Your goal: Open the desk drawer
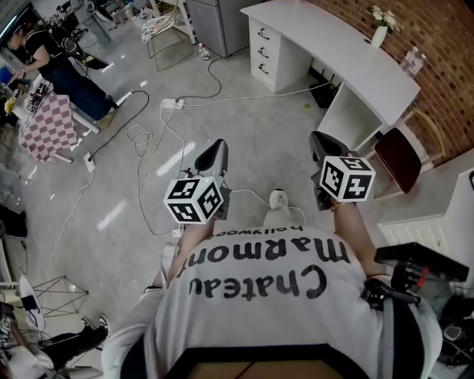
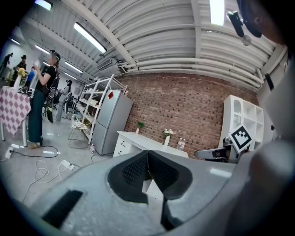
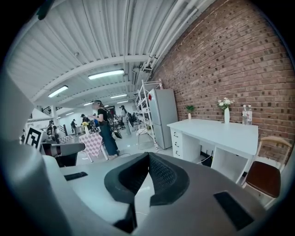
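The white desk (image 1: 348, 66) stands along the brick wall, a few steps ahead of me, with a stack of three closed drawers (image 1: 264, 50) at its left end. My left gripper (image 1: 216, 151) and right gripper (image 1: 320, 141) are both held out in front of my chest, well short of the desk. Each is shut with nothing between its pads. The left gripper view has its closed jaws (image 2: 147, 152) in front of the desk (image 2: 146, 141) and drawers (image 2: 121, 146). In the right gripper view the shut gripper (image 3: 148, 155) sits below the desk (image 3: 221, 131) and the drawers (image 3: 178, 141).
A dark-seated chair (image 1: 398, 158) stands at the desk's right end. A vase of flowers (image 1: 381, 29) and bottles (image 1: 412, 61) sit on the desktop. Cables and a power strip (image 1: 172, 104) trail over the floor. A grey fridge (image 1: 218, 22), a checkered table (image 1: 48, 127) and a person (image 1: 55, 63) are further off.
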A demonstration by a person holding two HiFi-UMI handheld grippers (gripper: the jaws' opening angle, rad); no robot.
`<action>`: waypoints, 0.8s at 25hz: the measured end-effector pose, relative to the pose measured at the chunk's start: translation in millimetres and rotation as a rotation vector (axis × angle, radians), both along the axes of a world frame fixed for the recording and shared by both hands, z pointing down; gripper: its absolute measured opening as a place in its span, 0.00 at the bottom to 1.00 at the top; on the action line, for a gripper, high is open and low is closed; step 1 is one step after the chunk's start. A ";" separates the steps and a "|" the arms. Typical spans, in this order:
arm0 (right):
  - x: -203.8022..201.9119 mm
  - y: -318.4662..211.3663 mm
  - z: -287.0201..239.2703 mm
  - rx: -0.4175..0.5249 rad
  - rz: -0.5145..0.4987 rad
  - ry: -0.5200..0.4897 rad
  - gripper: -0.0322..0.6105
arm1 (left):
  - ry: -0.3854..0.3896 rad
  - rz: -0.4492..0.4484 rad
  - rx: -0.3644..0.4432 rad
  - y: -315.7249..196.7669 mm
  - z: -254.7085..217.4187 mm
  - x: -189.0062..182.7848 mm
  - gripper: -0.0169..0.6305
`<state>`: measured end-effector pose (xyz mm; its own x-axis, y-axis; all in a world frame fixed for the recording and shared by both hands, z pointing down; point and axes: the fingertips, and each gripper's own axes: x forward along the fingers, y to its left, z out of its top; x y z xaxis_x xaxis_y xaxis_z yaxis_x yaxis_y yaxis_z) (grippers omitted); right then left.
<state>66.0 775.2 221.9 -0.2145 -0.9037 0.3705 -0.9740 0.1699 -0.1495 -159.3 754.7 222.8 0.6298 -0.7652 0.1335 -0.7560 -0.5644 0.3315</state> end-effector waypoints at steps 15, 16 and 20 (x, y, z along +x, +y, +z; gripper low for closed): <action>35.7 -172.2 -2.8 0.035 -0.104 0.007 0.07 | 0.038 -0.068 0.021 -138.7 -9.8 32.2 0.05; 39.9 -185.8 -3.5 0.033 -0.113 0.009 0.07 | 0.039 -0.076 0.025 -150.6 -11.6 36.5 0.05; 56.6 -237.3 -3.4 0.027 -0.150 0.010 0.07 | 0.034 -0.114 0.042 -193.7 -13.9 54.1 0.05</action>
<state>122.6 538.0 218.6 -0.3444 -0.8715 0.3491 -0.9388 0.3176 -0.1334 -105.2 561.0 208.9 0.5418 -0.8367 0.0802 -0.8050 -0.4891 0.3358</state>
